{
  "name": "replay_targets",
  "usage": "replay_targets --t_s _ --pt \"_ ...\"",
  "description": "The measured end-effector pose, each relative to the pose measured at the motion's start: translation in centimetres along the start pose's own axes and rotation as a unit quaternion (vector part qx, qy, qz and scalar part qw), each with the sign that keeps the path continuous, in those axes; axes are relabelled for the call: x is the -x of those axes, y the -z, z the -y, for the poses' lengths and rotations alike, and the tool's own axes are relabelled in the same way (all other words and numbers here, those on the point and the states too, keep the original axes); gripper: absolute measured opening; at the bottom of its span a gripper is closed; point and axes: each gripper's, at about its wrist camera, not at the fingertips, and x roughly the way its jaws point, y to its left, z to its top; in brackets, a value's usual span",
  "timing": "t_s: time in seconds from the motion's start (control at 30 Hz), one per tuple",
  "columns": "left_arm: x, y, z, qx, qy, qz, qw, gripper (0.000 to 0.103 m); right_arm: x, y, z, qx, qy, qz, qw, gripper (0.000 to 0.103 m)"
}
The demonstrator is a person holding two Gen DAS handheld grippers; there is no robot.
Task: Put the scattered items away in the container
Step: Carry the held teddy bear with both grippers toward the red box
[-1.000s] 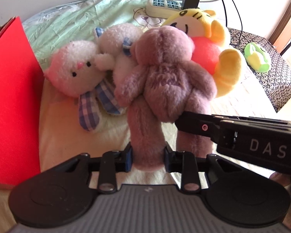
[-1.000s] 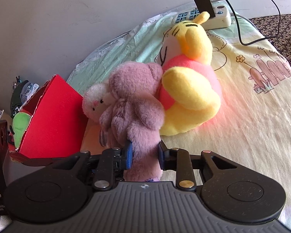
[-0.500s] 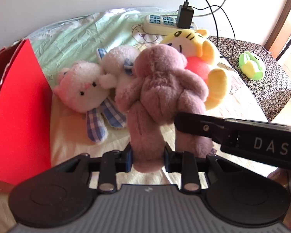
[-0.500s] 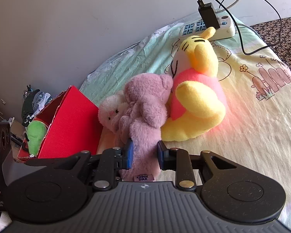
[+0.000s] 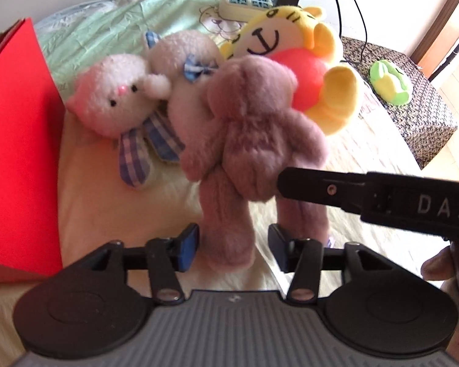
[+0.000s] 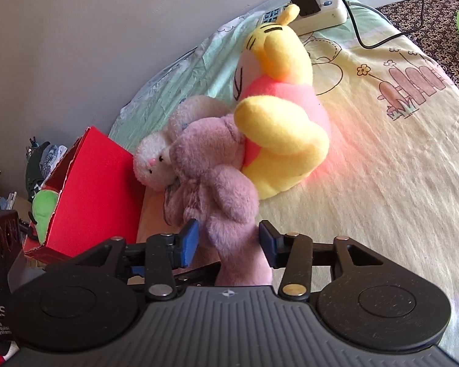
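A mauve plush bear (image 5: 254, 128) hangs back-on between my two grippers, above the bed. My left gripper (image 5: 232, 244) is open, its pads apart on either side of one bear leg. My right gripper (image 6: 229, 241) is open too, pads apart around the other leg (image 6: 241, 260); its finger crosses the left wrist view (image 5: 321, 186). A white bunny (image 5: 119, 98) with plaid ears and a yellow tiger plush (image 5: 290, 42) lie behind the bear. The red box (image 6: 91, 189) stands at the left, with a green plush (image 6: 44, 211) inside.
A power strip (image 6: 309, 12) with a charger and cables lies at the bed's far end. A green plush (image 5: 388, 82) sits on a dark patterned stool (image 5: 425, 116) at the right. A wall runs behind the bed.
Both grippers have opened from their grip on the bear's legs. The bear has shifted a little to the right and looks blurred in the left wrist view.
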Motion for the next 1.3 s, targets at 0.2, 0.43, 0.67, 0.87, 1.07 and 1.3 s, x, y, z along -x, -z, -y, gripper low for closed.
replay_targets --t_s 0.2,0.43,0.67,0.87,1.07,1.3 --pt "-1.2 -0.8 -0.1 -0.001 -0.01 -0.004 0.9999 0.062 -1.7 -0.5 0.1 0.0 -0.006 -0.005 1.0 0.061" --pt "-1.9 -0.9 0.2 0.001 -0.017 -0.007 0.9998 0.047 -1.8 -0.2 -1.3 0.052 -0.024 -0.002 0.998 0.04" --pt "-1.7 -0.8 -0.1 0.005 -0.021 -0.004 0.9998 0.031 -1.1 -0.4 -0.9 0.041 -0.047 0.009 0.998 0.031" --pt "-1.2 -0.6 -0.2 0.008 -0.02 0.002 0.9998 0.029 -0.8 -0.3 -1.2 0.045 -0.05 0.015 0.998 0.028" --pt "-0.2 -0.4 -0.1 0.009 -0.018 0.015 0.9997 0.028 -0.1 -0.1 -1.6 0.05 -0.053 0.022 0.997 0.027" --pt "1.4 -0.6 0.1 0.001 -0.021 0.033 0.9992 0.026 0.8 -0.1 -2.0 0.054 -0.059 0.038 0.996 0.027"
